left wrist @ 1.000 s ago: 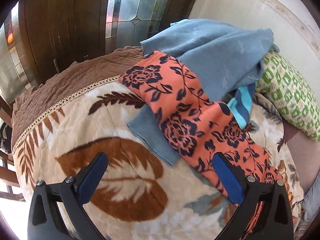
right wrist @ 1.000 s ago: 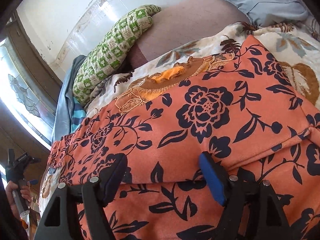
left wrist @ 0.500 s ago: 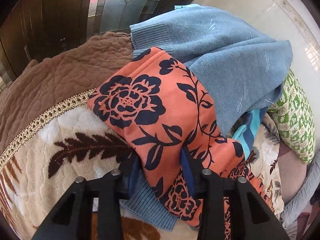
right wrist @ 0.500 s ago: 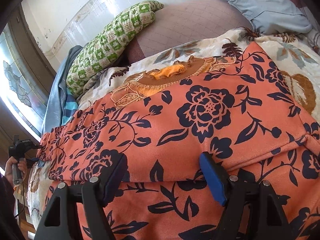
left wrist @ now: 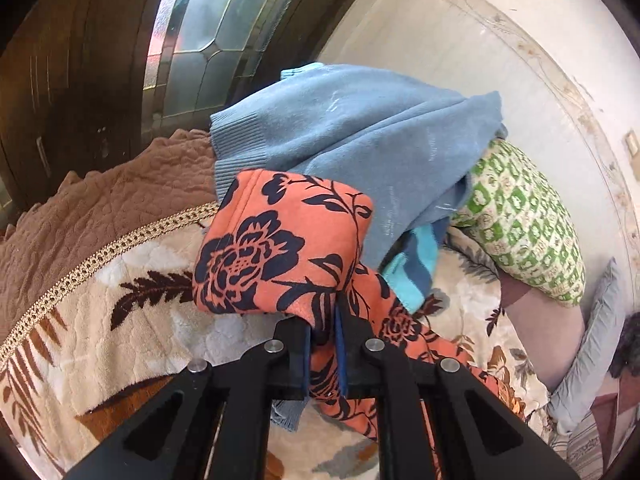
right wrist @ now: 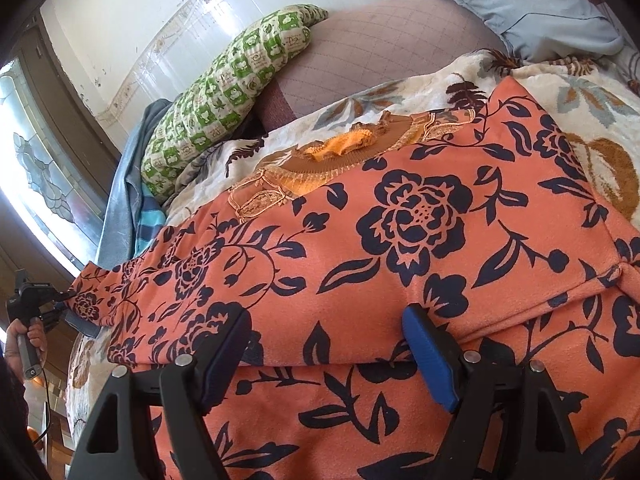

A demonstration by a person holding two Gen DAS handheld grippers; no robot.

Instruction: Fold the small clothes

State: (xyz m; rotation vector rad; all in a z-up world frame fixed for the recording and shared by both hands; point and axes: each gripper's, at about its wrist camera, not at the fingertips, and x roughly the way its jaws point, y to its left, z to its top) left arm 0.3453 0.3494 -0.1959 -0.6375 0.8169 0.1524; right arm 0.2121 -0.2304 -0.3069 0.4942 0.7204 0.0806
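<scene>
The left gripper (left wrist: 322,340) is closed on a fold of the orange floral garment (left wrist: 280,252); its blue pads are pressed against the cloth from both sides. The pinched end of the garment is raised off the bed and bulges beyond the fingertips, while the rest trails to the right and toward the near edge across the leaf-patterned blanket (left wrist: 132,300).

Just beyond the raised end lies a blue knit sweater (left wrist: 360,132). A striped turquoise cloth (left wrist: 416,268) shows under its right edge. A green patterned pillow (left wrist: 524,224) rests farther right, against the pale wall. A brown quilted cover (left wrist: 100,208) with a gold braid edge lies at the far left of the blanket.

The right gripper (right wrist: 332,344) is spread wide, with its fingers (right wrist: 430,356) over the broad part of the orange floral garment (right wrist: 400,240). Contact between the pads and the cloth cannot be confirmed from this view. The garment lies spread over the blanket (right wrist: 580,100), and its long end stretches away to the far left. An orange-brown knit piece (right wrist: 340,152) lies just beyond the garment's far edge. The green pillow (right wrist: 224,92) rests beyond that.
</scene>
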